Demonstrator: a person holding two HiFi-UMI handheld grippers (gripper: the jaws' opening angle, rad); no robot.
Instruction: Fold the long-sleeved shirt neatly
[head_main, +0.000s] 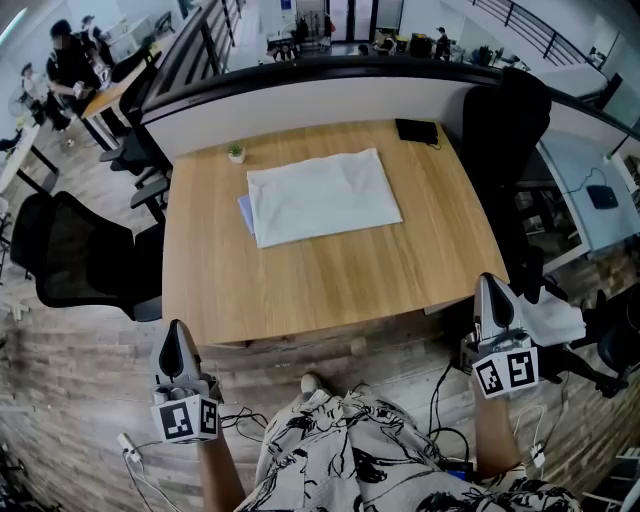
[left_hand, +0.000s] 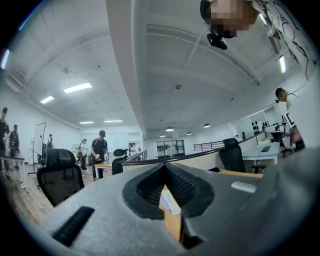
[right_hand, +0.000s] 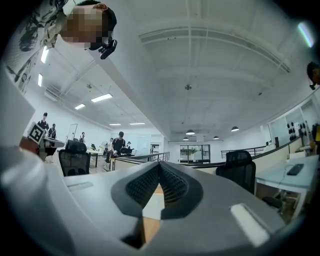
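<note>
The white long-sleeved shirt (head_main: 322, 195) lies folded into a flat rectangle on the far middle of the wooden table (head_main: 300, 280). A pale bluish edge shows at its left side. My left gripper (head_main: 176, 335) hangs shut and empty off the table's near left corner. My right gripper (head_main: 490, 290) is shut and empty beside the near right corner. Both point level toward the table. Through the closed jaws of the left gripper (left_hand: 164, 167) a sliver of table and white cloth (left_hand: 170, 199) shows. The right gripper (right_hand: 159, 166) likewise shows only a strip of table between its tips.
A small potted plant (head_main: 236, 153) stands at the table's far left, and a black pad (head_main: 417, 130) lies at its far right. Black office chairs (head_main: 75, 250) stand left and right (head_main: 505, 120) of the table. Cables lie on the floor (head_main: 440, 420). People work at desks far left.
</note>
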